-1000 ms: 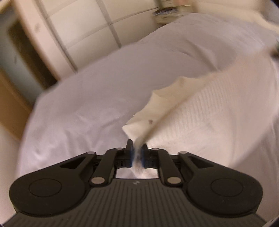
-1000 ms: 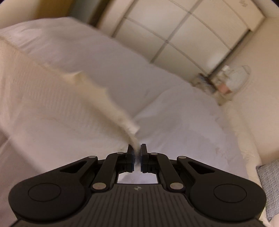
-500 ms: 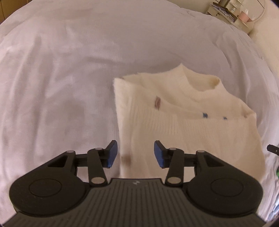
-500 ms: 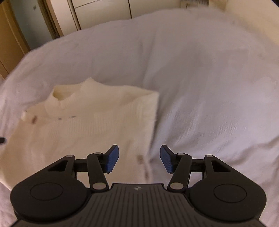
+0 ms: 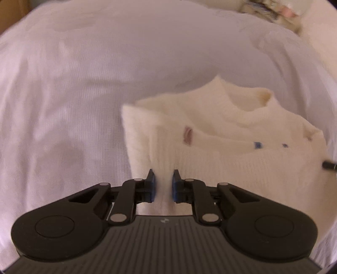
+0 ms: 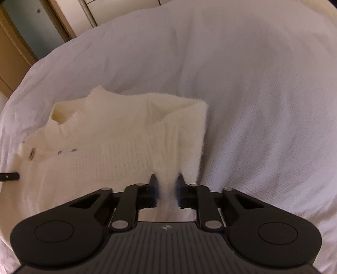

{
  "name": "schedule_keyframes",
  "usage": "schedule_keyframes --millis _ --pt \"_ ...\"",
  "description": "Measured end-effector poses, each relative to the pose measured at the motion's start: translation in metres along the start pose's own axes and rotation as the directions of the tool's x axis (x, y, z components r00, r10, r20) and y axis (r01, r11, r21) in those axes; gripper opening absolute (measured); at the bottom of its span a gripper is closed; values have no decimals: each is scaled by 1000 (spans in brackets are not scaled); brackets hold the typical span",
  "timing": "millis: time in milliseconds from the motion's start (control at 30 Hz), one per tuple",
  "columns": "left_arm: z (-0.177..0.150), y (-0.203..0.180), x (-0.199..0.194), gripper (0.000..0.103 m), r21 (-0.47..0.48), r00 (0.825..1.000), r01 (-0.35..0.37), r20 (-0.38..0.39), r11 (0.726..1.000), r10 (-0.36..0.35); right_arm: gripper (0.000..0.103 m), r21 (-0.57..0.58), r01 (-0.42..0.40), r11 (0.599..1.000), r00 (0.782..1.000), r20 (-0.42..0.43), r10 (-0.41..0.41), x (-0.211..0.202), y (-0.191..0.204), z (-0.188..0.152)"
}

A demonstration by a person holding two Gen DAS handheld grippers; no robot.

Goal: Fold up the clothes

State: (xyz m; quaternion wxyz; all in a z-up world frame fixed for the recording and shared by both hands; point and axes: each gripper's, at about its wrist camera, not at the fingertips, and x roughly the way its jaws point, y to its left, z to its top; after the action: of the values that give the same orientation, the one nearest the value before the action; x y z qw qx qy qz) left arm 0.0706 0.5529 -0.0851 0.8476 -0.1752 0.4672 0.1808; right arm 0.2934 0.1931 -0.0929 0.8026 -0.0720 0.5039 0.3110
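Sweater [image 5: 221,147], cream and knitted, lies on a white bed [image 5: 84,94] with its high collar at the far end. Both side parts are turned in over the body, so the outline is a tall narrow shape with fuzzy edges. Small marks show near the top of the front: a pinkish-brown one and two blue ones.

In the left wrist view the left gripper [image 5: 163,185] points steeply down at the near left edge of the knit. Its jaws are closing, and a ridge of cream fabric stands between the blue pads [image 5: 152,186], which touch it on both sides. At the right rim of that view a dark tip of the other tool pokes in over the knit.

In the right wrist view the right gripper [image 6: 166,187] sits at the near right edge of the sweater [image 6: 118,151]. Its jaws are closing too, with a gathered strip of knit pinched between the pads [image 6: 155,187]; the picture is blurred there.

Beyond the bed [image 6: 252,84], wardrobe doors [image 6: 101,6] stand at the far side. A cluttered shelf [image 5: 271,10] shows blurred at the top right of the left view.
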Motion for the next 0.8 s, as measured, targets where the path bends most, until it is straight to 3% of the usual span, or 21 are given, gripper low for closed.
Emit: schedule_keyframes --millis 133,300,367,500,633,700,767,800 --pt "10 5 -29 11 -14 992 1 125 1000 0 11 -122 38 992 992 121 -23 -40 27 14" --pt "50 17 -20 11 -74 972 -12 233 997 29 10 -122 70 990 963 266 -35 -45 33 55" --pt "61 18 -5 11 -66 972 -20 231 998 35 10 -113 74 991 958 285 -39 -32 30 71" --pt "71 15 35 12 -10 984 -59 168 998 60 10 -123 94 988 966 250 -60 6 28 86" --pt "66 19 68 26 -7 987 -141 75 990 141 14 -102 141 985 979 161 -123 50 24 81" --pt "60 29 62 40 -53 985 -150 77 987 154 36 -64 165 984 978 142 -155 56 18 73" --pt "49 43 42 41 -117 986 -134 83 984 144 52 -8 185 983 972 150 -182 46 11 62" --pt "40 49 31 40 -151 988 -118 77 981 131 53 29 176 984 972 150 -178 36 5 53"
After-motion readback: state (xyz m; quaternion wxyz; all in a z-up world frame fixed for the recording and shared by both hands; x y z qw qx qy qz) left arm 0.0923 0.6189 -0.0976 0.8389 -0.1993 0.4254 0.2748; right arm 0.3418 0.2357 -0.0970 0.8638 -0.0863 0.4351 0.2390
